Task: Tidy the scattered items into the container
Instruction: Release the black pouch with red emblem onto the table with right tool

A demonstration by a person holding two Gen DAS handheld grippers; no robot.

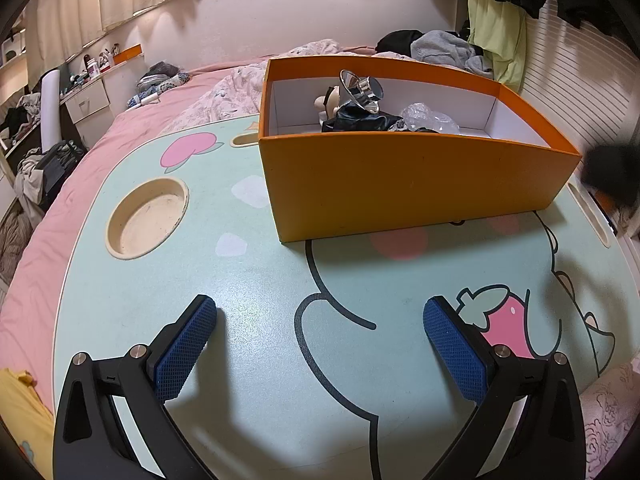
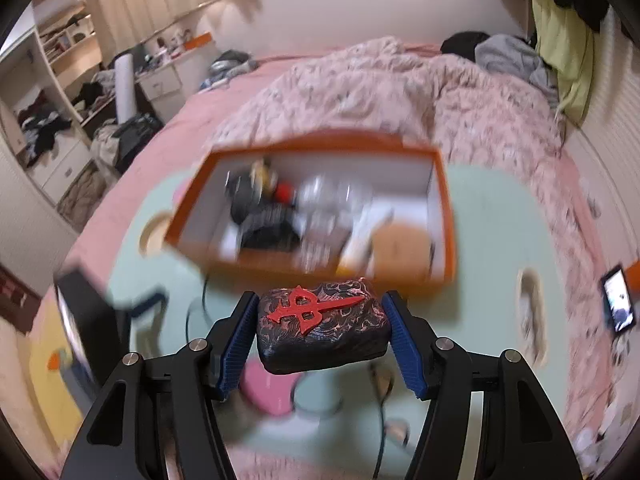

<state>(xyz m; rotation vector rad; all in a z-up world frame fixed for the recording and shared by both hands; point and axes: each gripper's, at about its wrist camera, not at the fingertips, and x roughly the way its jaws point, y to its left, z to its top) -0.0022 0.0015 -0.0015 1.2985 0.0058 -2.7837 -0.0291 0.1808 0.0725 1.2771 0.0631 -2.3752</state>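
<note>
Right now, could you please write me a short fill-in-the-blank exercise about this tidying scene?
1. The right gripper is shut on a dark block bearing a raised ____ symbol.
2. The left gripper has its jaws wide open, holding ____.
3. The box on the lap table is ____ on the outside.
4. The round recess in the table lies to the ____ of the box in the left wrist view.

Missing words: red; nothing; orange; left
</note>
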